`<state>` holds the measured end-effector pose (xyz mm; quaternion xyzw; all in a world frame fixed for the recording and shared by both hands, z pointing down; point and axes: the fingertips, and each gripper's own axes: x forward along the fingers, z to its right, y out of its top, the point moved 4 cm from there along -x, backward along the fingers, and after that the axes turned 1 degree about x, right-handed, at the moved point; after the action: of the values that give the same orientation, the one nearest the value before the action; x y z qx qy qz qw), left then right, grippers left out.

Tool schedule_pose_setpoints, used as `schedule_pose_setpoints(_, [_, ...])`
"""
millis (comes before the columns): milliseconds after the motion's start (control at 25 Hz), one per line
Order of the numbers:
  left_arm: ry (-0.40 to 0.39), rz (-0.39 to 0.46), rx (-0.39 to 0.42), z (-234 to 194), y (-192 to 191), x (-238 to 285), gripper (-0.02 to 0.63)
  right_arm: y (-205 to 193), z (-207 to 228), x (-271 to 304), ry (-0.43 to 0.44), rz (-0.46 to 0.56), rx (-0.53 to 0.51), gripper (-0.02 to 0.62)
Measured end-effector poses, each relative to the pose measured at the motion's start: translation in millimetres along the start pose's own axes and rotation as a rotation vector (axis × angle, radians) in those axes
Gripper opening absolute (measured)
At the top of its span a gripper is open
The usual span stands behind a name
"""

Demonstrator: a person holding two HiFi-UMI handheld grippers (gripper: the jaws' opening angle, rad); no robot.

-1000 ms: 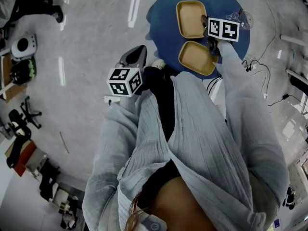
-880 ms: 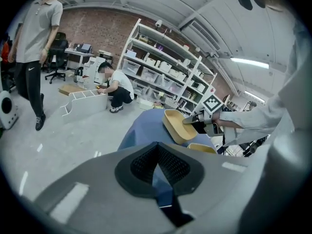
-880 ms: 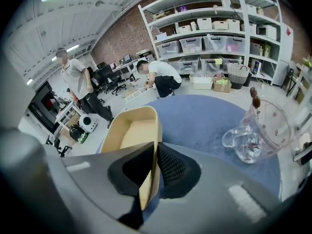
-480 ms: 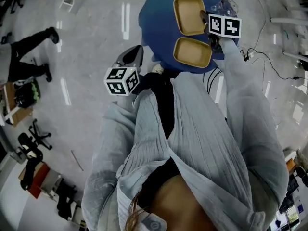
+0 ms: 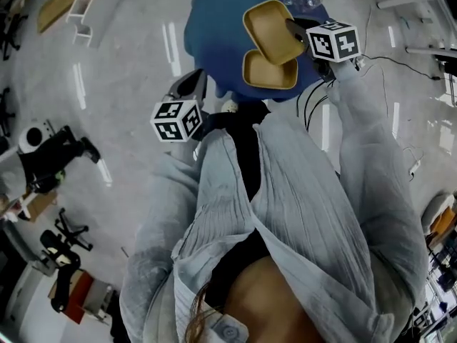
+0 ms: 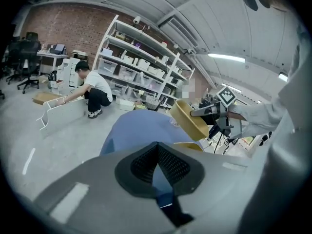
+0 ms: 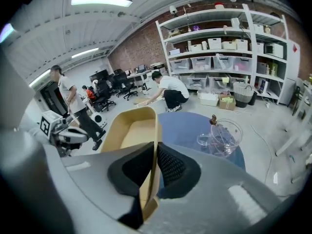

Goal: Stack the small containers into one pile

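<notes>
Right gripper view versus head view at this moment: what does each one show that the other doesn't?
Only the right gripper view: the right gripper with its jaws shut on the wall of the held yellow container, plus shelving and a crouching person. Only the head view: the second yellow container lying on the blue table, partly covered by the held one, and the pale shirt. Both: the held yellow container, the blue table, the clear jug and the left gripper.

We've got a mustard-yellow far container, a matching near container, a blue table, and black-and-white squares on the right cube.
</notes>
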<state>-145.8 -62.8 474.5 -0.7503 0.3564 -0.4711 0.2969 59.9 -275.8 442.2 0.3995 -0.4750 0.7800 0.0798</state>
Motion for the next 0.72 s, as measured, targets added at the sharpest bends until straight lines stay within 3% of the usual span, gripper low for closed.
schedule_pose_setpoints(480, [-0.014, -0.013, 0.013, 12.1, -10.9, -3.6, 0.011, -43.4, -46.5, -5.8, 0.26, -0.228, -0.467, 0.021])
schedule_pose_setpoints(720, [0.019, -0.003, -0.008, 13.6, -15.5, -9.2, 0.011, -64.1, -56.8, 4.9, 0.35, -0.373, -0.615, 0.021])
